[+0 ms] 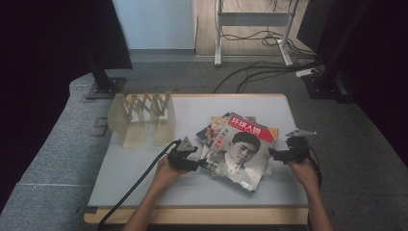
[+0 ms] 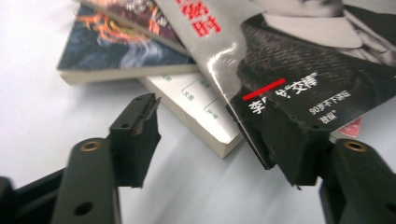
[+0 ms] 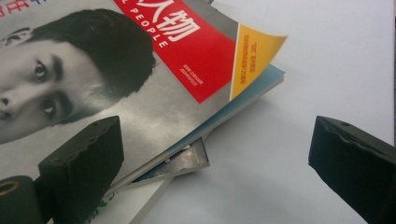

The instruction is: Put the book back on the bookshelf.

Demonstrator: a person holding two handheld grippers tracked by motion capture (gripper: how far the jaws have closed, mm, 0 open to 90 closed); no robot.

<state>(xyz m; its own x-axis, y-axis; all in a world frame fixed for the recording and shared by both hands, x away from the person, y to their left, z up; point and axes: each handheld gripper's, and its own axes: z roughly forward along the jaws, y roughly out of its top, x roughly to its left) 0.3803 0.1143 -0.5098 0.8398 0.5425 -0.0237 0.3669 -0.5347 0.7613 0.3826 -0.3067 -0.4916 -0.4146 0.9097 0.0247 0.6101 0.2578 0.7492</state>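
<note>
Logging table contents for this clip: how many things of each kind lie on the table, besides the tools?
Magazines and books in the stack: at least 3, topped by the portrait magazine
Folding book rack: 1
Total: at least 4

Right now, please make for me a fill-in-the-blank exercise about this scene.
1. The top magazine has a ___ banner with white letters.
2. The magazine lies on a ___ of books.
3. The wooden rack stands to the ___ of the magazine in the high view.

Missing words: red; stack; left
</note>
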